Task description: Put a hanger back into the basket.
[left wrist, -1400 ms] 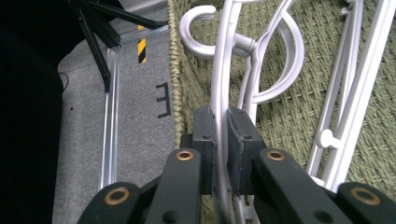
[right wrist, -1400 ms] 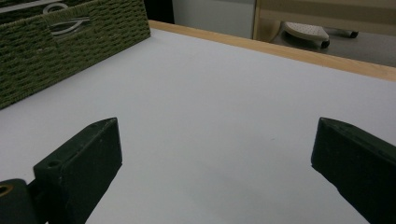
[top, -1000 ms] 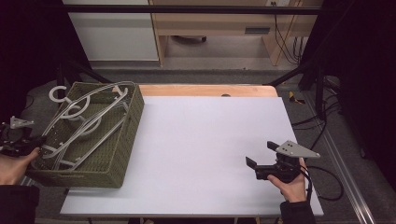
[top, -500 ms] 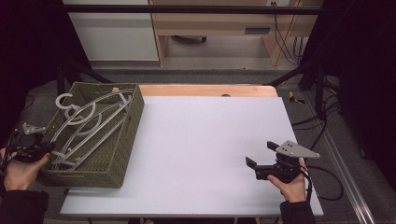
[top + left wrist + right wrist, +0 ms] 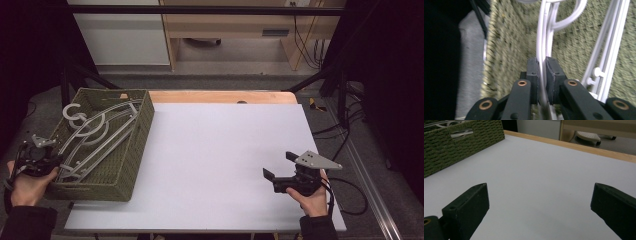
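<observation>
A green woven basket (image 5: 142,120) stands on the left of the white table (image 5: 220,150) and holds several pale grey plastic hangers (image 5: 95,132). My left gripper (image 5: 42,157) is at the basket's near left edge. In the left gripper view its jaws (image 5: 542,62) are shut on the thin bar of one hanger (image 5: 544,32), which lies over the basket's woven floor (image 5: 509,45). My right gripper (image 5: 279,164) rests low over the table's near right part. It stands open (image 5: 540,195) with nothing between its fingers.
The basket's side wall (image 5: 461,140) lies far off to the left in the right gripper view. A wooden strip (image 5: 225,96) edges the table's far side. Black frame bars (image 5: 75,75) and cables (image 5: 345,130) flank the table.
My left gripper has sunk a little and moved in toward the basket with the hanger, whose hook now lies lower over the basket. The right gripper has kept still.
</observation>
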